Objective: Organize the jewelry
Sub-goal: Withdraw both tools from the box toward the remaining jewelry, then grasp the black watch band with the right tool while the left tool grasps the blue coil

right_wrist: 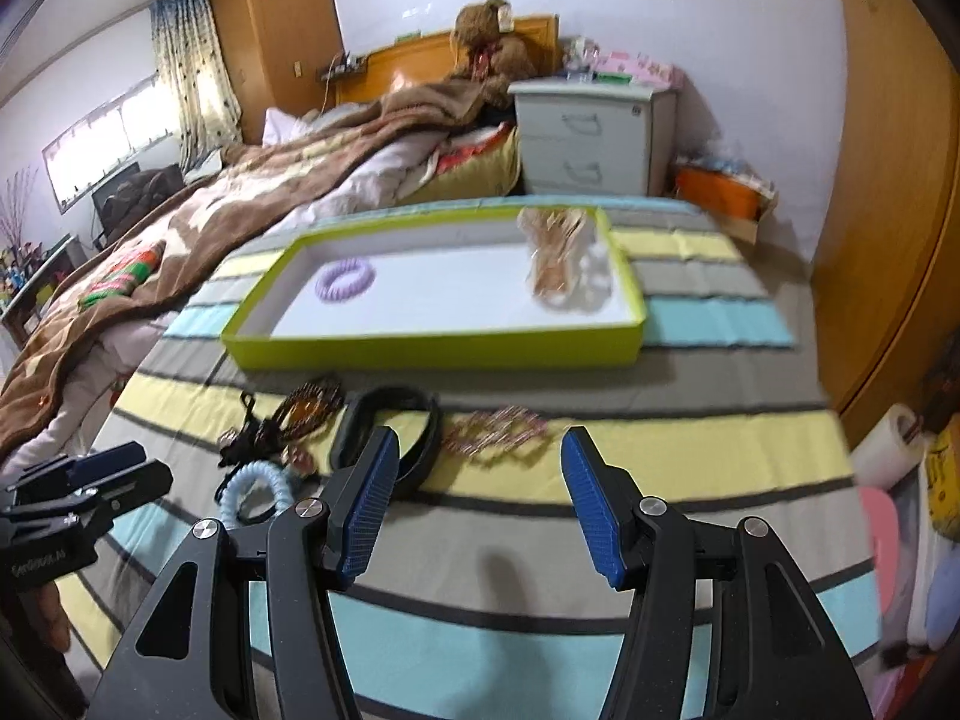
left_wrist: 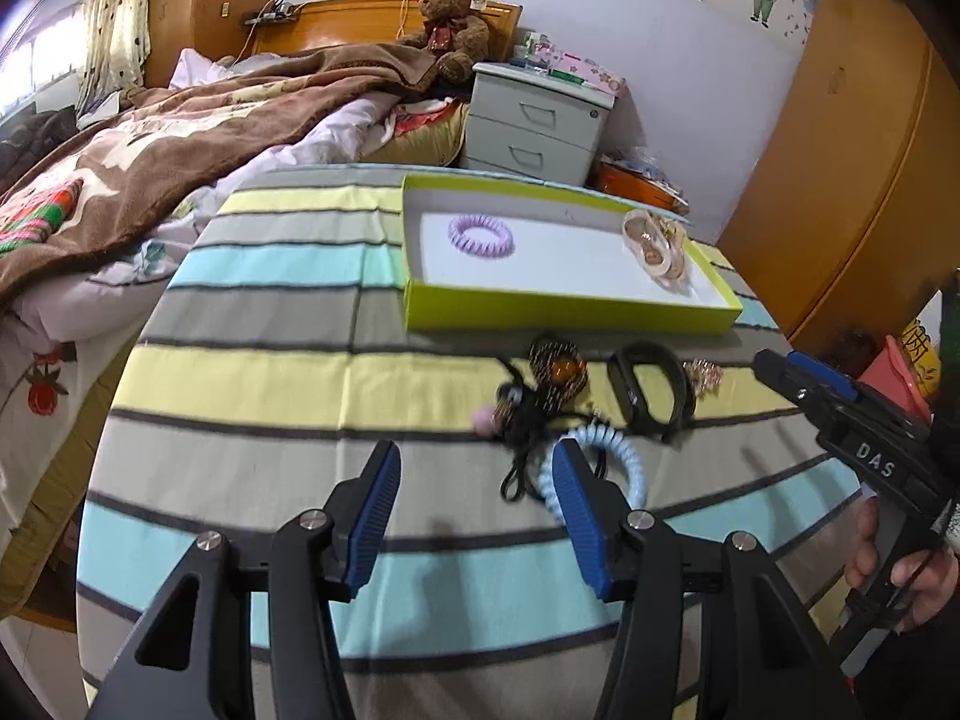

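1. Left wrist view: the left gripper (left_wrist: 477,480) is seen low over the striped cloth (left_wrist: 288,372) of the table, its jaws spread wide with nothing held between them.
2. A pale blue coil hair tie (left_wrist: 624,456) is found just beside the right-hand pad, partly hidden behind it, at about 1 o'clock from the jaws.
3. A tangle of black cord with a brown beaded clip (left_wrist: 555,375) is seen at 12 o'clock, touching the blue coil's far side; a black wristband (left_wrist: 651,393) lies just to its 3 o'clock, and a small gold-pink clip (left_wrist: 705,375) beyond that.
4. A lime-green tray (left_wrist: 570,315) is placed further off at 12 o'clock; a purple coil hair tie (left_wrist: 480,234) is held in its left half and peach-coloured pieces (left_wrist: 657,246) at its right end.
5. The right gripper (left_wrist: 774,369) is seen at 3 o'clock, held in a hand (left_wrist: 906,570), clear of the items.
6. Right wrist view: the right gripper (right_wrist: 480,486) is shown with jaws wide and empty; the gold-pink clip (right_wrist: 498,435) lies at 12 o'clock between the pads' lines, though the view is blurred.
7. A teddy bear (left_wrist: 447,24) is seated on the bed (left_wrist: 180,138) behind.
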